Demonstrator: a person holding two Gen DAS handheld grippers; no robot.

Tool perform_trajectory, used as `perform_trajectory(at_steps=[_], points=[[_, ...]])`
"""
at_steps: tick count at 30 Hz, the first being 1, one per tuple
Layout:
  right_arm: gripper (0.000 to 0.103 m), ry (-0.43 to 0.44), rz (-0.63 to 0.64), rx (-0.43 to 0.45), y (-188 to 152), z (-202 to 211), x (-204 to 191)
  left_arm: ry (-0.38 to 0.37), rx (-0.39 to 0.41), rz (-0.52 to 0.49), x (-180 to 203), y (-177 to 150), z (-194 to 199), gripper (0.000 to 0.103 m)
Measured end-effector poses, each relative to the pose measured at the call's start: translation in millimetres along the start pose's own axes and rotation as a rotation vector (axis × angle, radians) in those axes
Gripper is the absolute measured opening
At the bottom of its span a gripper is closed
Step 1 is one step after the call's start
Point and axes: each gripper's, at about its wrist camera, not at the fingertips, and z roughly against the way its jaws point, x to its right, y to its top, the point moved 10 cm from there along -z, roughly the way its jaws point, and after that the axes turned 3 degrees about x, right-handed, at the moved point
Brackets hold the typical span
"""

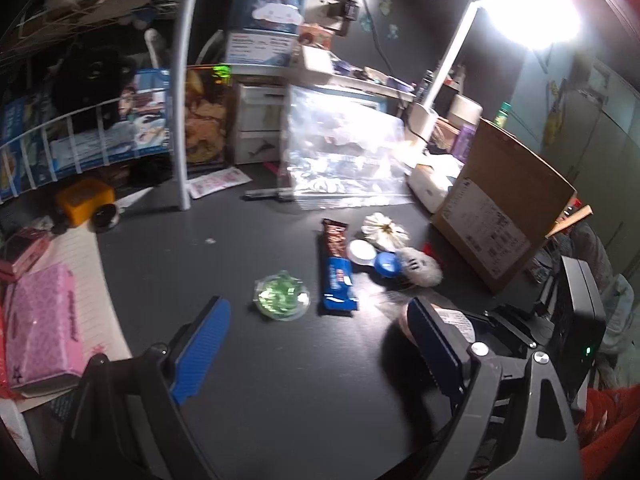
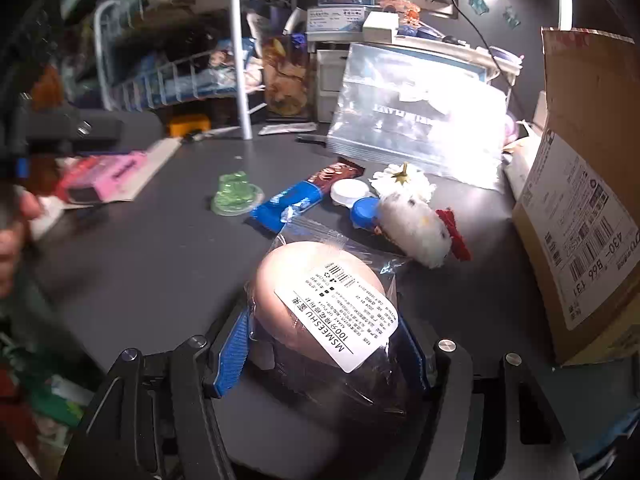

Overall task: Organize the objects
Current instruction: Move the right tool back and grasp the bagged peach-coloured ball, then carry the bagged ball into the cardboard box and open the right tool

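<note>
My right gripper (image 2: pixel 326 346) is shut on a clear bag holding a pink rounded puff with a white label (image 2: pixel 320 304), just above the black table. The bag also shows in the left wrist view (image 1: pixel 452 320), behind my right finger. My left gripper (image 1: pixel 320 344) is open and empty over the table. Ahead lie a green glittery packet (image 1: pixel 282 295), a blue snack bar (image 1: pixel 337 280), a brown bar (image 1: pixel 334 236), a white and blue lens case (image 1: pixel 374 258), a white flower (image 1: pixel 384 230) and a white fluffy toy (image 2: pixel 416 230).
A cardboard box (image 2: pixel 576 216) stands at the right. A clear zip bag (image 1: pixel 340 152) leans at the back. A pink box (image 1: pixel 42 314) and notebook lie at the left. A white wire rack (image 1: pixel 80 136) and a bright lamp (image 1: pixel 532 8) stand behind.
</note>
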Motion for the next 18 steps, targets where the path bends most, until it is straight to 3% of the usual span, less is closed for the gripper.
perform_trajectory(at_steps=[4, 10, 14, 18], points=[[0.060, 0.096, -0.009, 0.007, 8, 10, 1, -0.057, -0.016, -0.012, 20, 3, -4, 0.089], [0.060, 0.253, 0.107, 0.061, 47, 38, -21, -0.180, -0.011, -0.011, 51, 19, 7, 0.088], [0.060, 0.296, 0.200, 0.110, 79, 58, -31, -0.234, 0.015, -0.006, 68, 40, 20, 0.088], [0.060, 0.320, 0.266, 0.146, 108, 77, -32, -0.279, 0.026, -0.011, 87, 65, 26, 0.073]])
